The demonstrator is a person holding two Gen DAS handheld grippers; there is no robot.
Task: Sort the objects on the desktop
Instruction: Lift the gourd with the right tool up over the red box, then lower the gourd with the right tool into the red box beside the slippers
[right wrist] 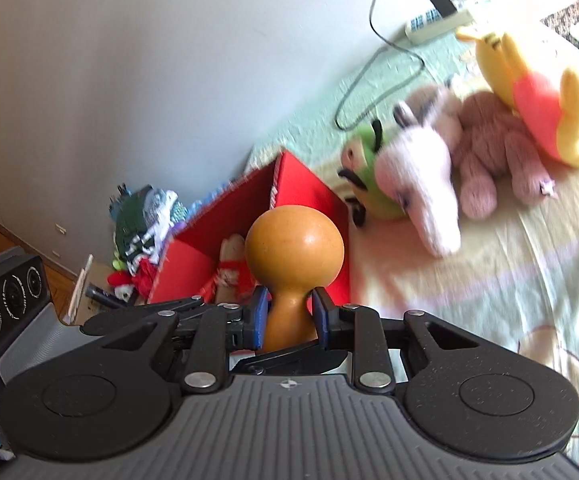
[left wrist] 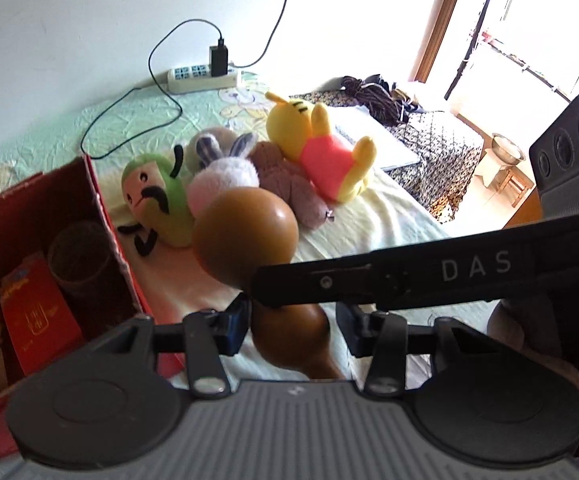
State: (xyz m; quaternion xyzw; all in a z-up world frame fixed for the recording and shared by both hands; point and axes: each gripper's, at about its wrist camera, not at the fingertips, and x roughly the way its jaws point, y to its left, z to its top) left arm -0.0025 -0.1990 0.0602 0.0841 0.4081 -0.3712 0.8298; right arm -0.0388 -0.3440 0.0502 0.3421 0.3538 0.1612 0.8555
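A brown wooden gourd [left wrist: 245,236] is held above the bedsheet beside an open red box [left wrist: 101,208]. In the left wrist view, my left gripper [left wrist: 292,330] has its blue pads against the gourd's lower bulb. One black finger [left wrist: 369,280] of the right gripper crosses in front of the gourd's waist. In the right wrist view, my right gripper [right wrist: 289,314] is shut on the neck of the gourd [right wrist: 295,244]. The round top of the gourd stands in front of the red box [right wrist: 301,188]. Several small items lie inside the box.
Plush toys lie in a row past the gourd: a green pear [left wrist: 157,200], a pink rabbit [left wrist: 225,172], a brown bear [left wrist: 285,184] and a yellow bear [left wrist: 321,148]. A power strip [left wrist: 203,78] with a charger and cable sits by the wall. Clutter [right wrist: 141,220] lies on the floor beyond the box.
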